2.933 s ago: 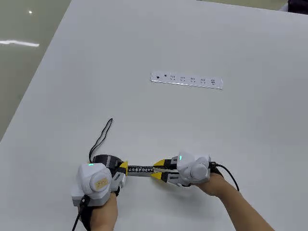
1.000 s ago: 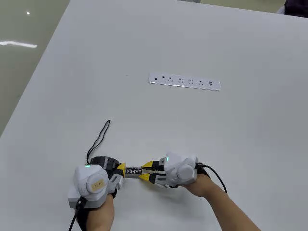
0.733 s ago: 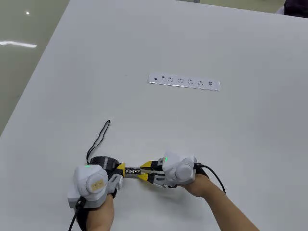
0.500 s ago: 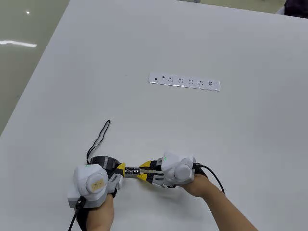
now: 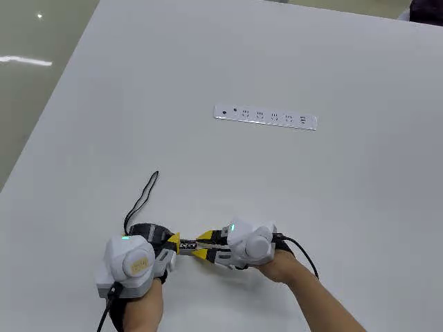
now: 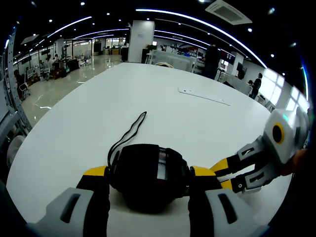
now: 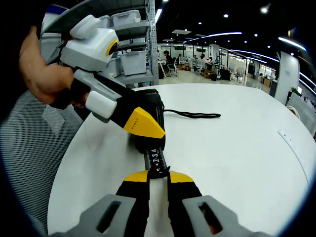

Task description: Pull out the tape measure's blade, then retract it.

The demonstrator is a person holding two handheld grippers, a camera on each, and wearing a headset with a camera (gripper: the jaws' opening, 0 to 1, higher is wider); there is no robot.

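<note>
The black tape measure [image 5: 148, 234] lies near the table's front edge, and my left gripper [image 5: 168, 247] is shut on its case [image 6: 148, 177]. A short stretch of blade [image 5: 187, 244] sticks out to the right. My right gripper [image 5: 200, 245] is shut on the blade's end [image 7: 155, 158], with printed numbers showing just beyond its yellow fingertips [image 7: 136, 177]. In the right gripper view the case [image 7: 149, 106] sits close ahead, partly behind the left gripper [image 7: 133, 121]. The right gripper [image 6: 242, 170] enters the left gripper view from the right.
The tape measure's black wrist strap [image 5: 142, 197] trails away across the white table [image 5: 277, 180]. A white power strip [image 5: 265, 117] lies farther back at the middle. The table's left edge [image 5: 41, 138] drops to a glossy floor. Shelving with bins [image 7: 128, 29] stands beyond.
My right gripper has moved left toward the case, and the exposed blade has grown shorter. The left gripper and the case have stayed in place.
</note>
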